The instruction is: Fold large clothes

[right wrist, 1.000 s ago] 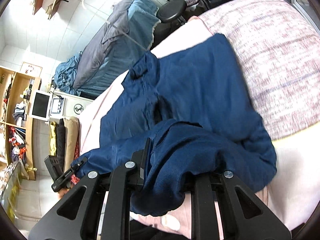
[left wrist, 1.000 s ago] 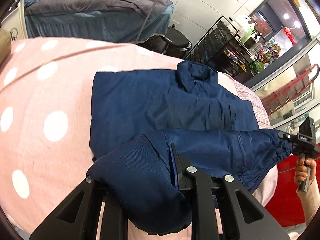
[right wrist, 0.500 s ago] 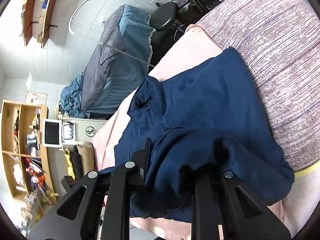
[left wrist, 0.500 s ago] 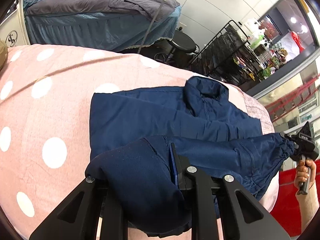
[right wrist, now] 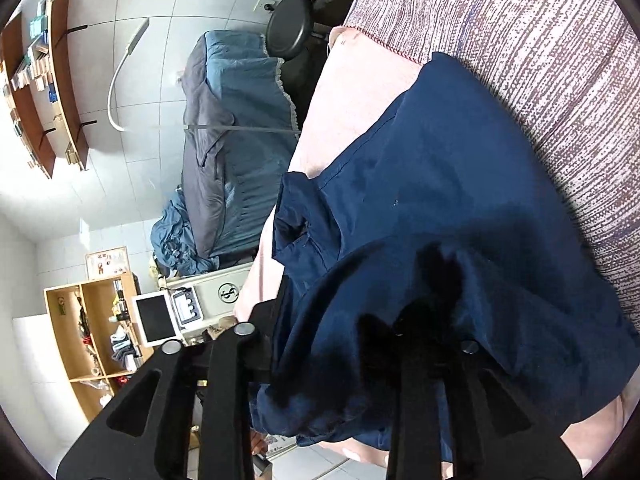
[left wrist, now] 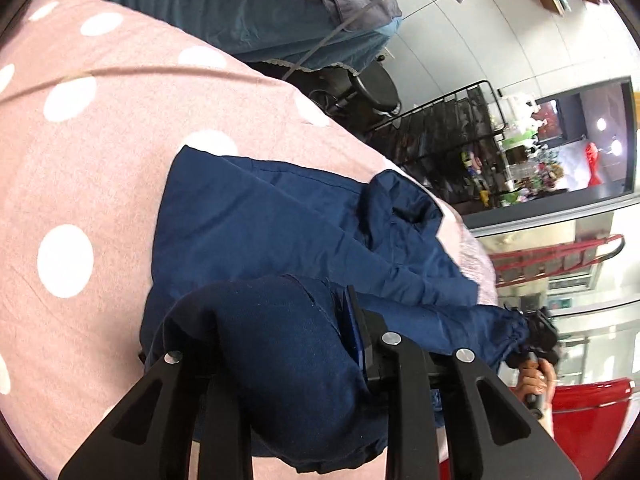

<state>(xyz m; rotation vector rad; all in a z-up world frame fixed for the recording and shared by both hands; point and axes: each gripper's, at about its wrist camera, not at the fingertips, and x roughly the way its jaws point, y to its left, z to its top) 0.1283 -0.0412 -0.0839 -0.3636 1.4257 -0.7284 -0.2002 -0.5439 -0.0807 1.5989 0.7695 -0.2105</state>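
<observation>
A navy blue jacket point(left wrist: 256, 232) lies on a pink bed cover with white dots point(left wrist: 80, 168), its collar point(left wrist: 400, 204) toward the far side. My left gripper point(left wrist: 280, 344) is shut on one corner of the jacket's lower edge, lifted off the bed. My right gripper point(right wrist: 340, 344) is shut on the other corner; it also shows in the left wrist view point(left wrist: 536, 336), holding the gathered hem. The jacket point(right wrist: 440, 208) hangs taut between both grippers. Cloth covers most of the fingertips.
A second bed with blue and grey covers point(left wrist: 248, 4) stands beyond. A black stool point(left wrist: 376, 88) and a black wire rack point(left wrist: 452, 120) stand past the bed's far edge. A mottled purple blanket point(right wrist: 540, 60) lies beside the jacket. Wooden shelves point(right wrist: 92, 332) stand at the left.
Both grippers have lifted and carried the jacket's lower edge forward toward the collar. The views have tilted and the jacket's flat part looks shorter.
</observation>
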